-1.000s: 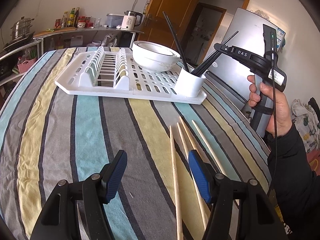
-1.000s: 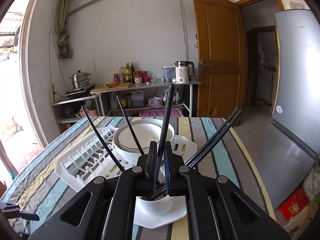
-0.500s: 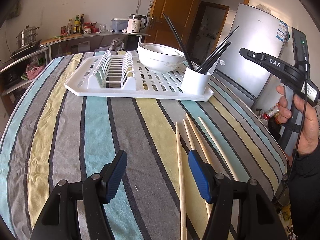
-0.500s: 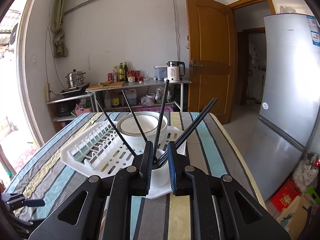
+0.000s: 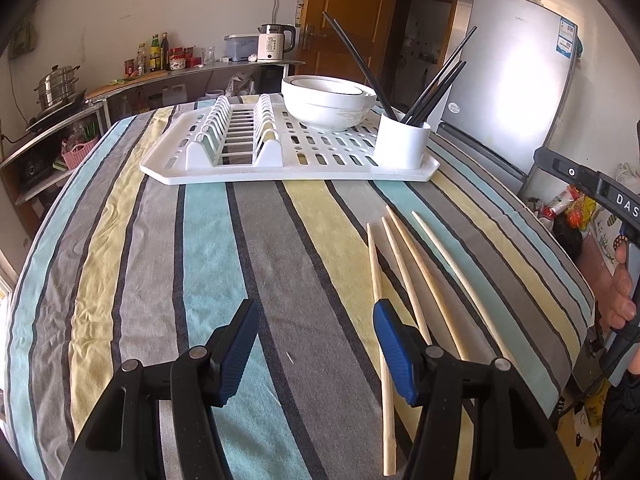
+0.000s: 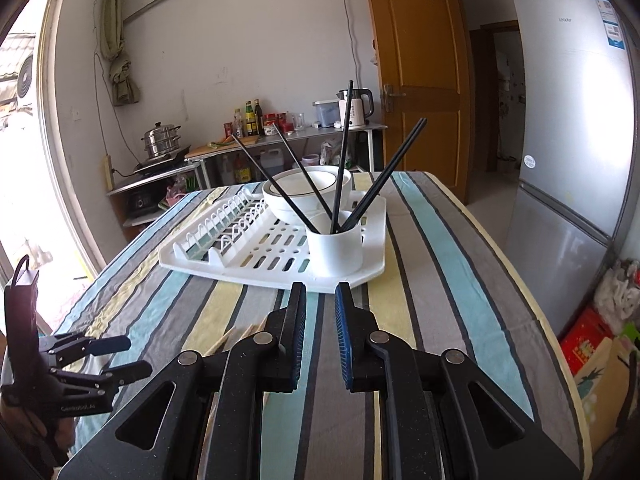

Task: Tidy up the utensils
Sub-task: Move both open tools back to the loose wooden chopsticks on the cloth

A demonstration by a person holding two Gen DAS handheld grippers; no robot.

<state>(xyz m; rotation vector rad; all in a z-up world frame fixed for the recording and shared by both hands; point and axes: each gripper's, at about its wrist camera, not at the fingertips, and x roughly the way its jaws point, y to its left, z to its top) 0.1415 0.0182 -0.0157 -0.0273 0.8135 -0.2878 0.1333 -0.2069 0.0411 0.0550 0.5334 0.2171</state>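
Four pale wooden chopsticks (image 5: 404, 280) lie fanned on the striped tabletop (image 5: 200, 248), short of the white plastic cup (image 5: 402, 142) holding black chopsticks (image 6: 340, 176). The left gripper (image 5: 316, 344) hovers wide open beside them; the right gripper (image 6: 320, 334) is empty, its fingers slightly parted. Closely spaced sticks could roll, or two get pinched together.

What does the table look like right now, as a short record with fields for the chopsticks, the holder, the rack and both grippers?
black chopsticks: standing in the white cup, fanned out
white cup: on the near right corner of the rack
wooden chopsticks: four, lying loose on the striped tablecloth
dish rack: white, holds stacked bowls
left gripper: open, empty, low over the cloth beside the wooden chopsticks
right gripper: partly open, empty, short of the rack
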